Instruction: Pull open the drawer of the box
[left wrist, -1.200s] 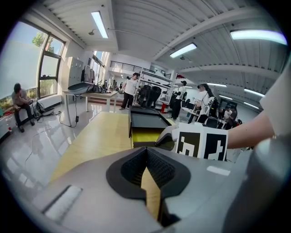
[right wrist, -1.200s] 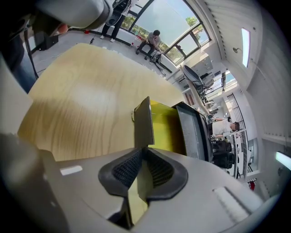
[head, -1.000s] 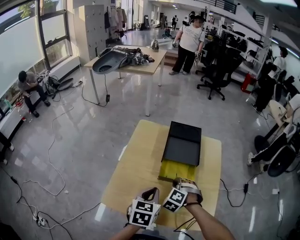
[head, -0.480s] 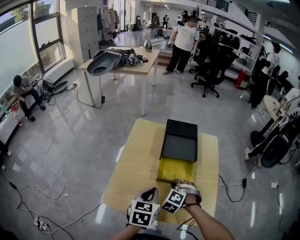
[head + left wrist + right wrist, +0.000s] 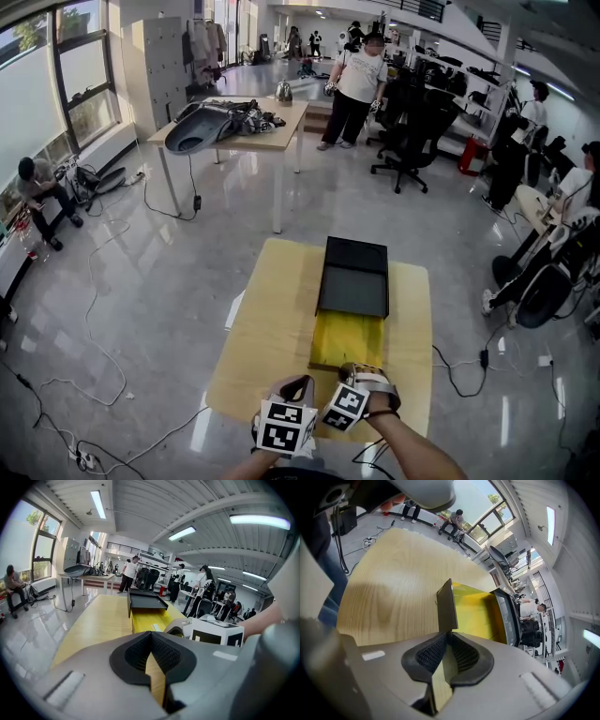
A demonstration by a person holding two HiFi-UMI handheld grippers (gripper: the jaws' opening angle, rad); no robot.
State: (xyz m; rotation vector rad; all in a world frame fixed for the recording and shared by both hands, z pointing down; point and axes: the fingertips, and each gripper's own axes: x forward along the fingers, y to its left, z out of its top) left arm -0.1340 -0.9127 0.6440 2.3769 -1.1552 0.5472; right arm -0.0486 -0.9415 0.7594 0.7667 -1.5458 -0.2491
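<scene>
Wooden table [image 5: 272, 319] carries the black box [image 5: 354, 272]. My right gripper [image 5: 449, 638] pinches the thin, stiff front panel [image 5: 446, 604] of the yellow drawer [image 5: 476, 611]; probably light and free-sliding. My left gripper [image 5: 151, 639]: closed, empty.

On the table [image 5: 267, 328] the box [image 5: 353, 277] lies at 12 o'clock, its drawer [image 5: 347, 339] jutting toward 6 — the right gripper [image 5: 359, 371] sits on the drawer's front wall, with the left gripper [image 5: 298, 384] just beside it at 8 o'clock.

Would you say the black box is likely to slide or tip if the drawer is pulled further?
Probably slides rather than tips: the box lies low and flat on the smooth table, unheld. The drawer looks thin-walled, so likely light and slightly flexible.
</scene>
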